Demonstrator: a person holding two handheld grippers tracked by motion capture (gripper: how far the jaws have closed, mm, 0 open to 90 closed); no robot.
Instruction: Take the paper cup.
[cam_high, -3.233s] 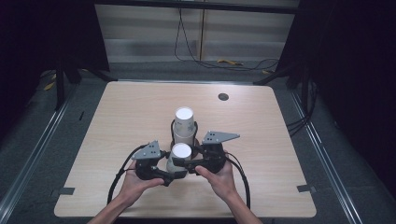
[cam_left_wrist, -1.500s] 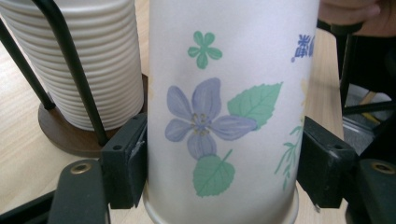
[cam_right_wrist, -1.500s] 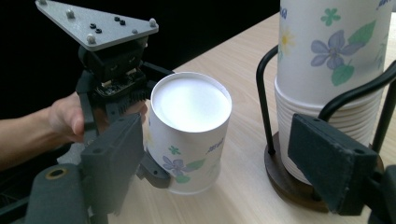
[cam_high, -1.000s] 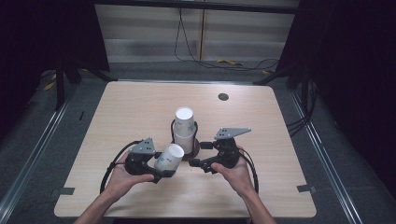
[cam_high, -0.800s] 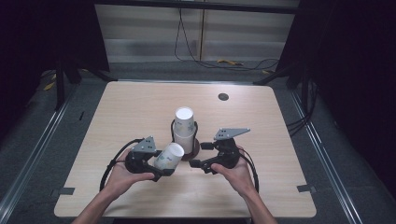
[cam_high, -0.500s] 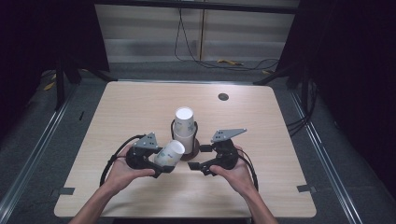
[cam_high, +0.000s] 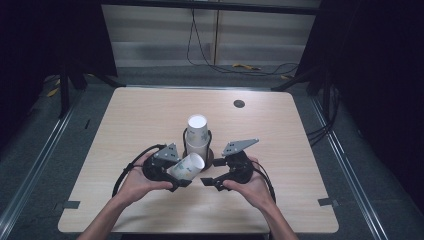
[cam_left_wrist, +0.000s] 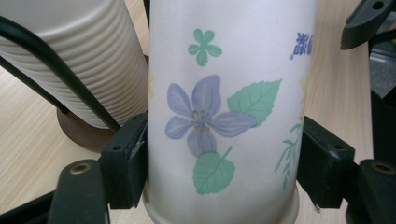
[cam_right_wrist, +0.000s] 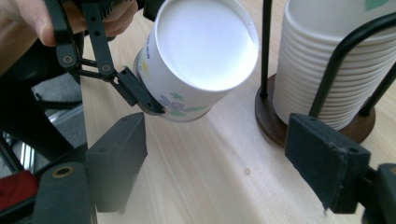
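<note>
A stack of white paper cups (cam_high: 197, 131) stands in a black wire holder on a round wooden base (cam_right_wrist: 275, 126) near the table's middle. One flowered paper cup (cam_high: 186, 166) lies tilted just in front of it, mouth toward the right. My left gripper (cam_high: 176, 176) is shut on that cup (cam_left_wrist: 224, 116), its pads (cam_left_wrist: 126, 163) pressing both sides. My right gripper (cam_high: 210, 172) stands open close to the cup's right. Its jaws have just been closing, with nothing between them (cam_right_wrist: 222, 158). The cup's white inside (cam_right_wrist: 205, 42) faces this gripper.
The pale wooden table (cam_high: 125, 120) has a small dark round mark (cam_high: 239, 103) at the back right. Cables (cam_high: 240, 66) lie on the floor behind it, and metal rails (cam_high: 345, 150) run along both sides. Black cables trail from both grippers.
Since the earliest frame the left gripper has drawn one cup away from the stack and tipped it over. The right gripper has let go, turned a little, and its jaws stand narrower.
</note>
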